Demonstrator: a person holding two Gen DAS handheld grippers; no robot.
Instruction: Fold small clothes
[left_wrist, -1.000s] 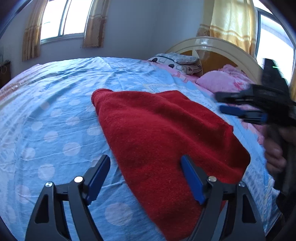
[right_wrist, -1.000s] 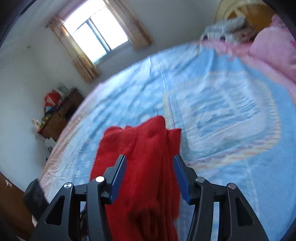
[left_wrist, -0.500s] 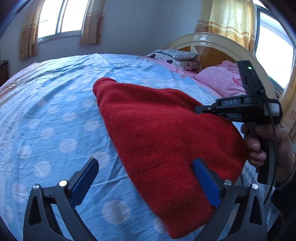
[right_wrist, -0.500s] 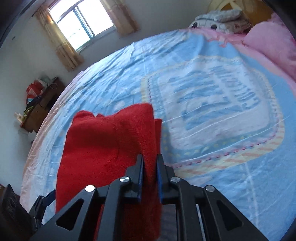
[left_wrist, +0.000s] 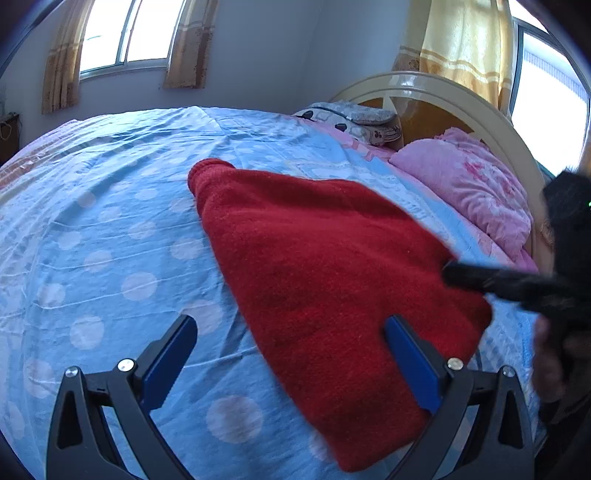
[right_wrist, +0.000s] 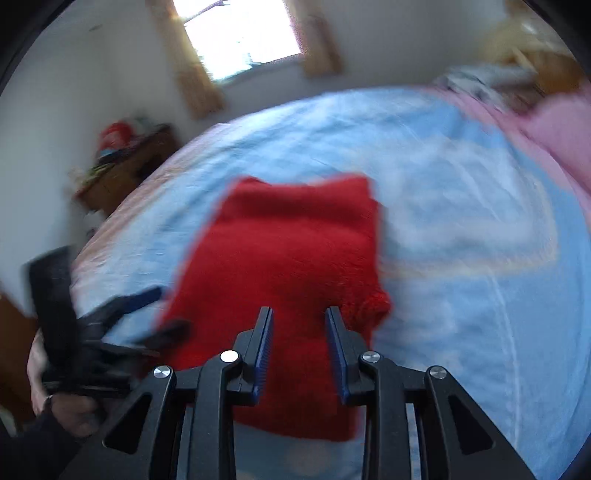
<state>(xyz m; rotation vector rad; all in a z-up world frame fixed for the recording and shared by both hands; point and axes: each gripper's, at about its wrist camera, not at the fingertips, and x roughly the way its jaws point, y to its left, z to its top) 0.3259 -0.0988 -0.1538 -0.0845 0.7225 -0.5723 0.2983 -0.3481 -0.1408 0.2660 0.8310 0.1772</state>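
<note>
Nearest the left wrist camera, the left gripper (left_wrist: 290, 354) hangs with its jaws spread as wide as they go, one blue pad over the spotted sheet and the other over the near corner of the red garment (left_wrist: 325, 280), touching nothing. The garment lies folded on the bed (left_wrist: 96, 229), a thick red knit with its narrow end pointing toward the window wall. The right gripper (right_wrist: 300, 347) sits over the garment's near edge; its jaws are opening, with a clear gap between the pads and red cloth visible through it — the pads do not seem to press on anything, though the picture is blurred. In the left view that same gripper comes in as a dark smear at the garment's right edge.

Further off, a pink pillow (left_wrist: 469, 188) rests against the curved headboard (left_wrist: 454, 96).

The risk, as a judgement: the knit looks bulky and springy, so a released fold may creep open. A pad dragging across the fuzzy surface could also snag it and skew the stack — or ruck the sheet beneath.
</note>
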